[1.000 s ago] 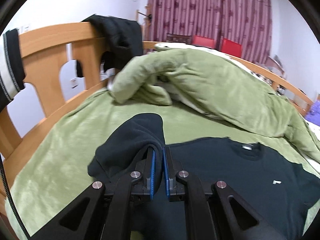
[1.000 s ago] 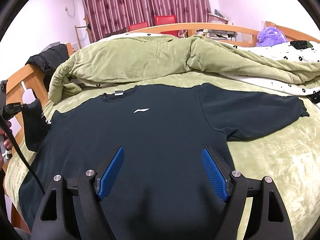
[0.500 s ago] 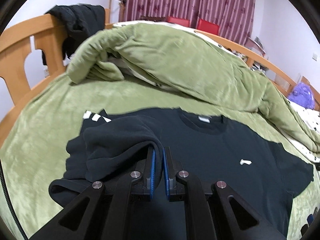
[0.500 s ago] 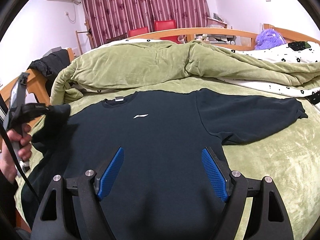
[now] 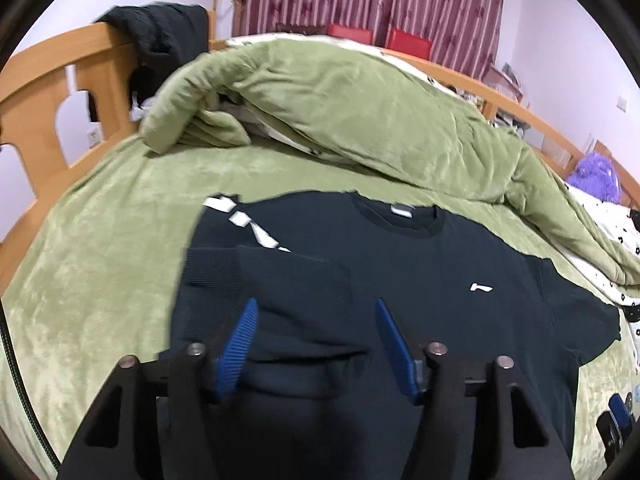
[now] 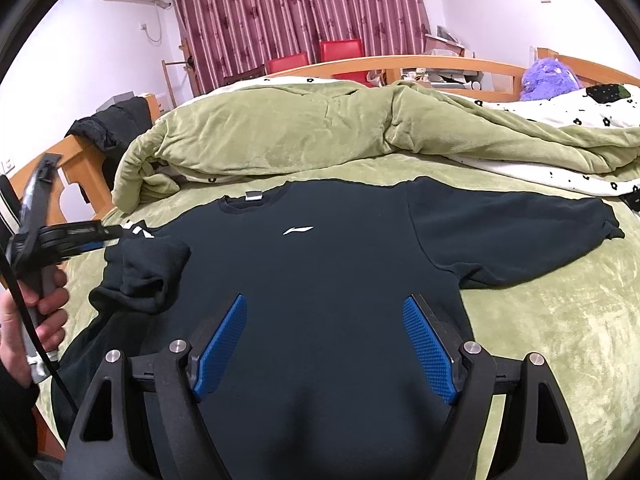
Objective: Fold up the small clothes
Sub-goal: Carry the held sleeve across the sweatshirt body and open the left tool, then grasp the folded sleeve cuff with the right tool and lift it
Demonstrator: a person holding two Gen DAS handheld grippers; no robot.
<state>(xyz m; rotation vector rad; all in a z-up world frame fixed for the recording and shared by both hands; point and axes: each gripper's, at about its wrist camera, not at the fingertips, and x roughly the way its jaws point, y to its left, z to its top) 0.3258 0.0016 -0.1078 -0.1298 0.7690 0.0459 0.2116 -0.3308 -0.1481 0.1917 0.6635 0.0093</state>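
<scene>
A dark long-sleeved sweatshirt [image 6: 328, 280] lay spread flat on the green plush bedspread [image 6: 560, 340], neck toward a bunched green quilt [image 6: 320, 132] behind it. Its left sleeve [image 6: 148, 276] lay folded onto the chest; the other sleeve [image 6: 512, 232] stretched out rightward. A wooden bed rail [image 5: 52, 92] stood left.

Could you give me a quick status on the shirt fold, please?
Left gripper just opened, sleeve dropped onto black sweatshirt. Right gripper open above hem. Far sleeve unfolded. Nothing blocking.
</scene>
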